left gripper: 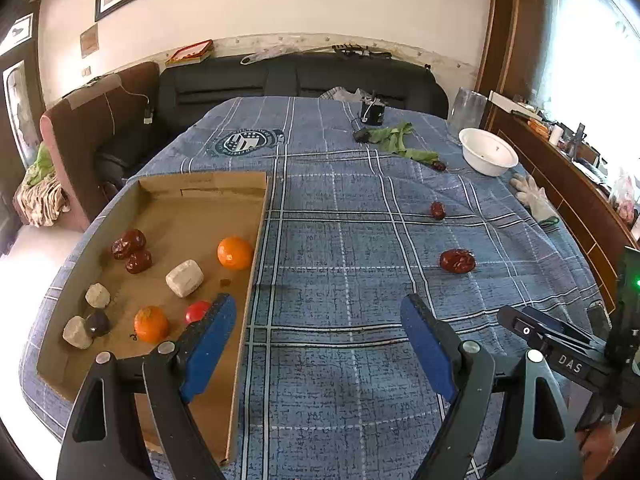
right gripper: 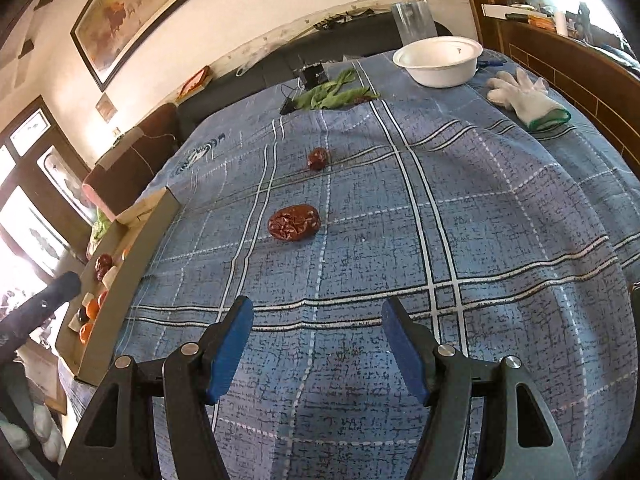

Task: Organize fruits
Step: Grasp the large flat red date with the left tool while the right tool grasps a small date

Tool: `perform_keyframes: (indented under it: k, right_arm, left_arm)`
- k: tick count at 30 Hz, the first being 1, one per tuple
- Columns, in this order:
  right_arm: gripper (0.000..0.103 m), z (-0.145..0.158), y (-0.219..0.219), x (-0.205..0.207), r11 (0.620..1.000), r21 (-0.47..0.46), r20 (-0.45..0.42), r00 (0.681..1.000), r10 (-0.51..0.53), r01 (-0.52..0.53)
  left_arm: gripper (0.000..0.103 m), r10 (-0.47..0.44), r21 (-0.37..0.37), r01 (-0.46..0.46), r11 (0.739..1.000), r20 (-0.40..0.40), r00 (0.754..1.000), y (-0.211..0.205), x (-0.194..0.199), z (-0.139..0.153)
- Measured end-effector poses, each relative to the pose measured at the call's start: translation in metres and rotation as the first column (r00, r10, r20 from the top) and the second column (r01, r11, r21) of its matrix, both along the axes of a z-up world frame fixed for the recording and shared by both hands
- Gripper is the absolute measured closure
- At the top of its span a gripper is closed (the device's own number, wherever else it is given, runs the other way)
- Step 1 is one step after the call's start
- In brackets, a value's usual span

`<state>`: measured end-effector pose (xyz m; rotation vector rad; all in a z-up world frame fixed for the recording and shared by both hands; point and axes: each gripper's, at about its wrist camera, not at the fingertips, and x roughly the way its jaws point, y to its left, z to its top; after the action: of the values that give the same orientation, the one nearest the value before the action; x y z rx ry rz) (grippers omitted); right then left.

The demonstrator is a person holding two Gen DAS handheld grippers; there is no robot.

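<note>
A shallow cardboard tray (left gripper: 256,236) lies on the blue plaid cloth at the left. It holds two oranges (left gripper: 235,253), a small red fruit (left gripper: 196,311), dark red dates (left gripper: 129,243), a dark plum (left gripper: 98,322) and pale lumps (left gripper: 184,278). A large red date (left gripper: 457,260) (right gripper: 293,223) and a smaller date (left gripper: 437,210) (right gripper: 318,158) lie loose on the cloth. My left gripper (left gripper: 318,312) is open and empty beside the tray's right wall. My right gripper (right gripper: 318,316) is open and empty, short of the large date.
A white bowl (left gripper: 487,151) (right gripper: 440,60), a white glove (right gripper: 524,96), green leaves (right gripper: 332,94) with another date (left gripper: 439,166) and a small black device (left gripper: 371,112) sit at the far side. A wooden ledge (left gripper: 568,196) runs along the right. A dark sofa stands behind.
</note>
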<state>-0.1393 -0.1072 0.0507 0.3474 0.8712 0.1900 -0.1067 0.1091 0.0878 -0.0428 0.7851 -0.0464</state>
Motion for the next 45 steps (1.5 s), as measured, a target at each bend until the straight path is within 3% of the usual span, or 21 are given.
perform_keyframes:
  k: [14, 24, 31, 32, 35, 39, 43, 45]
  right_arm:
    - [0.029, -0.004, 0.003, 0.004, 1.000, -0.005, -0.023, 1.000, 0.014, -0.014]
    - [0.029, -0.003, 0.006, 0.012, 0.997, 0.027, -0.082, 0.994, 0.070, -0.068]
    - [0.029, 0.036, 0.026, 0.058, 0.980, -0.169, 0.037, 0.993, 0.112, -0.104]
    - [0.031, 0.037, 0.029, 0.070, 0.975, -0.197, 0.049, 0.992, 0.113, -0.101]
    - [0.053, 0.031, 0.035, 0.116, 0.968, -0.239, 0.038, 0.995, 0.095, -0.083]
    - [0.054, 0.010, 0.040, 0.166, 0.968, -0.240, -0.019, 0.998, 0.065, -0.068]
    - [0.055, -0.009, 0.051, 0.187, 0.959, -0.272, -0.072, 0.995, 0.068, -0.085]
    - [0.067, -0.014, 0.053, 0.192, 0.956, -0.280, -0.084, 0.994, 0.068, -0.089]
  left_arm:
    - [0.019, -0.010, 0.000, 0.010, 1.000, -0.032, 0.999, -0.006, 0.010, -0.012]
    - [0.019, -0.024, -0.052, 0.021, 0.998, -0.048, 0.999, 0.002, 0.016, -0.016]
    - [0.019, -0.048, -0.103, 0.042, 0.994, -0.064, 0.997, 0.003, 0.021, -0.024]
    - [0.020, -0.050, -0.105, 0.043, 0.994, -0.064, 0.997, 0.003, 0.021, -0.024]
    - [0.019, -0.046, -0.108, 0.040, 0.993, -0.058, 0.997, 0.007, 0.020, -0.022]
    - [0.019, -0.024, -0.108, 0.017, 0.994, -0.063, 0.998, 0.018, 0.022, -0.023]
    - [0.019, -0.009, -0.124, -0.002, 0.992, -0.084, 0.996, 0.025, 0.028, -0.028]
    - [0.019, -0.015, -0.136, 0.002, 0.991, -0.092, 0.996, 0.024, 0.031, -0.030]
